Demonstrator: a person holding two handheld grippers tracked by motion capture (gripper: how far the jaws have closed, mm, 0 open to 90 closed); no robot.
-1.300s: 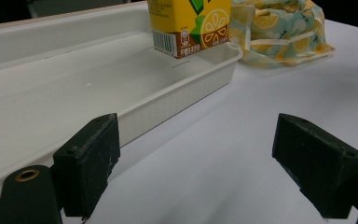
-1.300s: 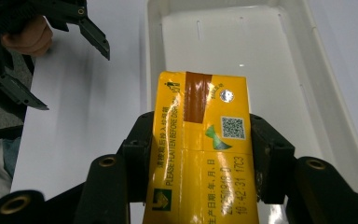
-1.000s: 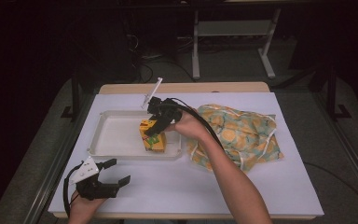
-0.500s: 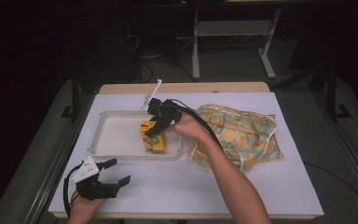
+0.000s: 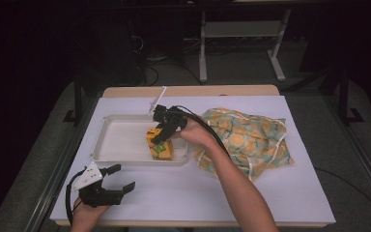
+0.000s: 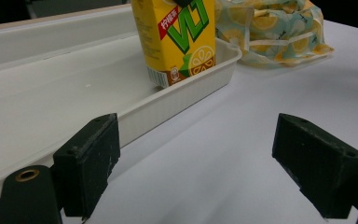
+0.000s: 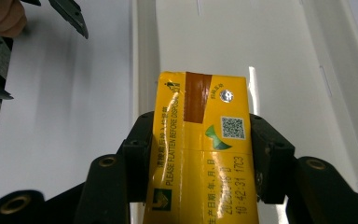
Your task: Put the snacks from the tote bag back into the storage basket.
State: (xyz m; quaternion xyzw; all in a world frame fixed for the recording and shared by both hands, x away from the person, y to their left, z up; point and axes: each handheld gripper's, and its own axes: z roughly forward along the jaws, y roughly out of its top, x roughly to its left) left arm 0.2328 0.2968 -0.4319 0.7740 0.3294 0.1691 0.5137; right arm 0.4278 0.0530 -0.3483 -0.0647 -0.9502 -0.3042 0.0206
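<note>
A yellow lemon tea carton point(image 5: 158, 145) stands upright in the near right corner of the white tray point(image 5: 118, 140). My right gripper point(image 5: 160, 136) is shut on the carton point(image 7: 200, 140) from above, with one jaw on each side of its top. In the left gripper view the carton point(image 6: 177, 37) rises inside the tray's point(image 6: 51, 84) near rim. My left gripper point(image 5: 121, 178) rests on the white table near the front left edge, open, with nothing between its fingers point(image 6: 91, 163).
A yellow and teal patterned cloth bag point(image 5: 244, 140) lies to the right of the tray, also in the left gripper view point(image 6: 270, 28). The table's white sheet point(image 5: 183, 193) stretches bare between the tray and the front edge. The floor around is dark.
My right gripper has lowered the carton a little into the tray's near right corner. The left gripper has stayed where it was.
</note>
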